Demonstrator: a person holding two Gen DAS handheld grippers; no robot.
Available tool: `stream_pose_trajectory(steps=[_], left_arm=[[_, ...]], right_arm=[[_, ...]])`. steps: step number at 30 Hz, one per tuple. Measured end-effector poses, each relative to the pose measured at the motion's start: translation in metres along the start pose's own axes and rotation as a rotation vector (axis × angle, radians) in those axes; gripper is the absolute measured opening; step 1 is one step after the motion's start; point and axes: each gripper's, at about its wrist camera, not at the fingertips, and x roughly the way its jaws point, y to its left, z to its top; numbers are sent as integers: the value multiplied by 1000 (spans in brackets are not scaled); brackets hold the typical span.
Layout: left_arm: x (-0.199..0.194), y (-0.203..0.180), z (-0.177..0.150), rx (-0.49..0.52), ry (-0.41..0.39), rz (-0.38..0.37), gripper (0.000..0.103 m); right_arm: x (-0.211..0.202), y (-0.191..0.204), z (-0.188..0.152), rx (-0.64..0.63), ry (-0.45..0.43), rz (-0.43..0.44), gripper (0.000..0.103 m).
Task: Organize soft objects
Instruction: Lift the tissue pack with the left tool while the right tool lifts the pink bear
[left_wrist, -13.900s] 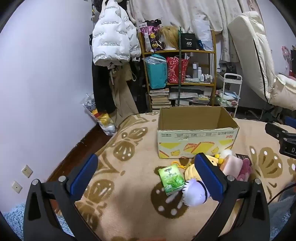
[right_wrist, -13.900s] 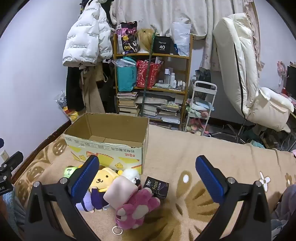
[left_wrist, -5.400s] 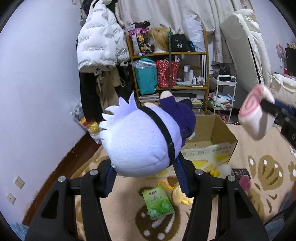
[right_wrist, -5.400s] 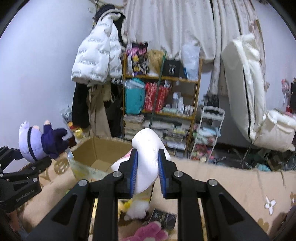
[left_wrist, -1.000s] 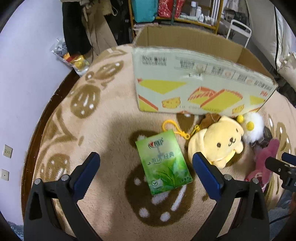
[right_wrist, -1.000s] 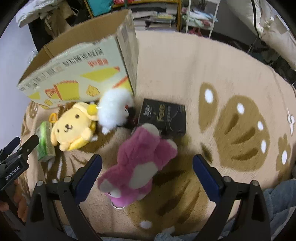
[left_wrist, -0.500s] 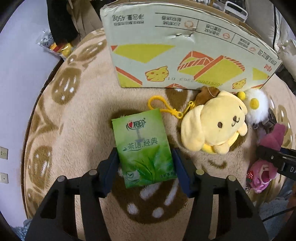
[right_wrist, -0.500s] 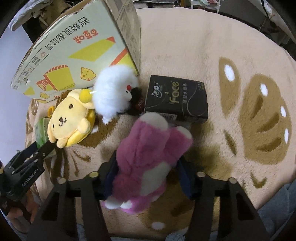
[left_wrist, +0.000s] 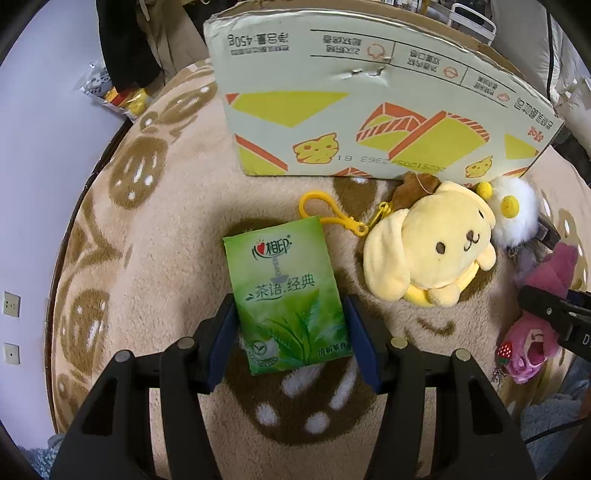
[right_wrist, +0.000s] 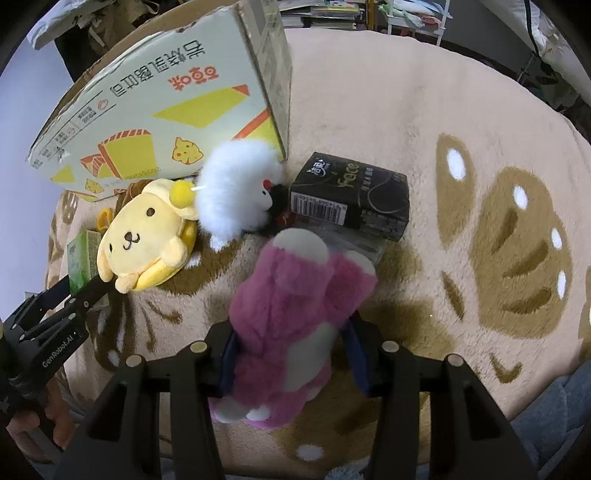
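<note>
Left gripper (left_wrist: 290, 336) points steeply down; its blue-padded fingers (left_wrist: 221, 341) are clamped on the long edges of the green pack (left_wrist: 286, 297), a flat glossy rectangle with leaf print, lying on the blanket (left_wrist: 159, 236). Right gripper (right_wrist: 290, 360) also points down, jaws closing, with the pink plush (right_wrist: 295, 314) between them; the fingers (right_wrist: 356, 354) sink into its shaggy pile at both flanks. The plush is elongated, with white patches on belly and paws. Blanket: fleecy beige with brown paw-like blotches and white dots. Beyond the pink plush, touching it, a black box (right_wrist: 356, 197), hard-edged with a glossy wrap. Beside that, a white fluffy ball toy (right_wrist: 238, 192), long fur, round. Left of it, a yellow dog plush (right_wrist: 146, 238), smooth short pile, rounded, with a yellow plastic clip (left_wrist: 332, 214) on its far side. Farthest, a cardboard carton (left_wrist: 369, 107), printed yellow and orange, dented near the top of its front face, standing just behind the toys.
</note>
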Motion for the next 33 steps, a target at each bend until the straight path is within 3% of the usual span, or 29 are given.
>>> stream_pose_trajectory(steps=[12,20,33], left_arm=[[-11,-6,-3,30,-37,15,56],[-36,-6,-9,34,-107,29,56],[-98,-2,-13,22,-335,95,56]], right_arm=[[-2,4,2,-18,-33,-21,52],[-62,17,-8,-61,-271,-43,52],[-128,41,-20,-175,-644,-129,52]])
